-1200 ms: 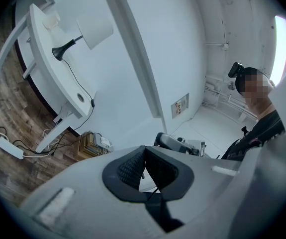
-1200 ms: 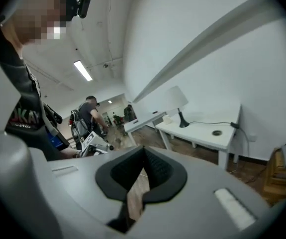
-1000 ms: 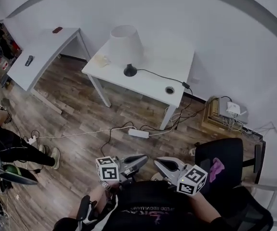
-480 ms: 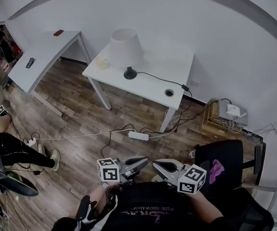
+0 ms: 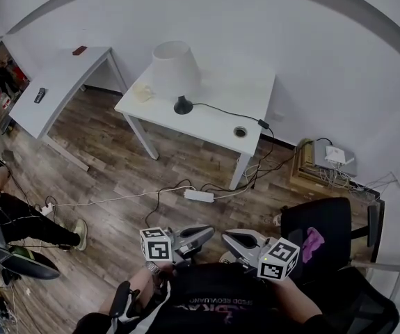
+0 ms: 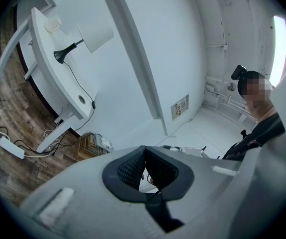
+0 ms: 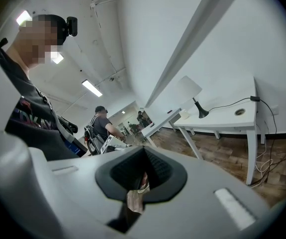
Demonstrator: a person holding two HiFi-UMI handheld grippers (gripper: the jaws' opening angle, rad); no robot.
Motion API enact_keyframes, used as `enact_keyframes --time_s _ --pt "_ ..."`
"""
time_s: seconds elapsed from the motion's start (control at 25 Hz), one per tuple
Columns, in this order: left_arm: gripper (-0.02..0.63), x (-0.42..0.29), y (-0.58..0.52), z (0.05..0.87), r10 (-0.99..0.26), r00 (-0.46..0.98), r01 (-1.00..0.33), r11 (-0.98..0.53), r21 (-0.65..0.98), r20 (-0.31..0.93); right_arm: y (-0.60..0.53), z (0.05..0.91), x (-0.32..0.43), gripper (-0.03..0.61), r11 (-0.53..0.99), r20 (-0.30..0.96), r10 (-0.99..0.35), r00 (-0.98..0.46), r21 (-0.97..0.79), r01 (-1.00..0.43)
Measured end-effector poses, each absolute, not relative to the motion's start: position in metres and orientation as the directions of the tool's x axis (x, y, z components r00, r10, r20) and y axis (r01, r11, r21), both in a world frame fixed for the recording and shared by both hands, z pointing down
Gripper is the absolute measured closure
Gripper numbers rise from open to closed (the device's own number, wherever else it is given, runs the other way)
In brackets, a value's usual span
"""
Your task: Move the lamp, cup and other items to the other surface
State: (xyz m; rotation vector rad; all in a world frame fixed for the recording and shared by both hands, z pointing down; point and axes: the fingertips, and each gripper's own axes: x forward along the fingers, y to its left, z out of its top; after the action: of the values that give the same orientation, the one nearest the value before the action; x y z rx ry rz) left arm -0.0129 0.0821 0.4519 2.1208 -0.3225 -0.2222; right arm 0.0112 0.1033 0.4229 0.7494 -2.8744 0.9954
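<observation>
1. The table [image 5: 213, 124] that carried the task's things stood well ahead of the person, across open floor [image 5: 151, 179]. The other table [image 5: 64, 78], probably the destination, lay to its left with a gap between them.
2. The lamp [image 5: 175, 68] stood upright near the middle of the table, so its long axis ran vertically. Its cable [image 5: 227, 111] trailed off to the right, and I judged it would limit how far the lamp could be carried.
3. The left gripper [image 5: 210, 229] and the right gripper [image 5: 226, 234] were both held close to the person's body, well apart from the table and pointing toward it. The lamp lay ahead and slightly left, so the left gripper seemed marginally nearer.
4. Each gripper had its jaws closed together, with nothing between them.
5. The cup [image 5: 142, 92], small and pale, sat just left of the lamp, near the table's left end.
6. The head view showed both tables and the gap between them. The right gripper view alone showed the lamp's thin stem side-on beneath the shade.
</observation>
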Motion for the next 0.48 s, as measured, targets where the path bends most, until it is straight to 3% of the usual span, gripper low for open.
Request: enact_keyframes --time_s 0.48 --pt "0.615 -0.0131 0.0838 0.4496 -0.318 0.947 -0.144 -0.520 0.842 -0.034 0.1040 0.4201 0.0122 0.575 0.687 0.152 -0.442 -0.884 -0.577 -0.442"
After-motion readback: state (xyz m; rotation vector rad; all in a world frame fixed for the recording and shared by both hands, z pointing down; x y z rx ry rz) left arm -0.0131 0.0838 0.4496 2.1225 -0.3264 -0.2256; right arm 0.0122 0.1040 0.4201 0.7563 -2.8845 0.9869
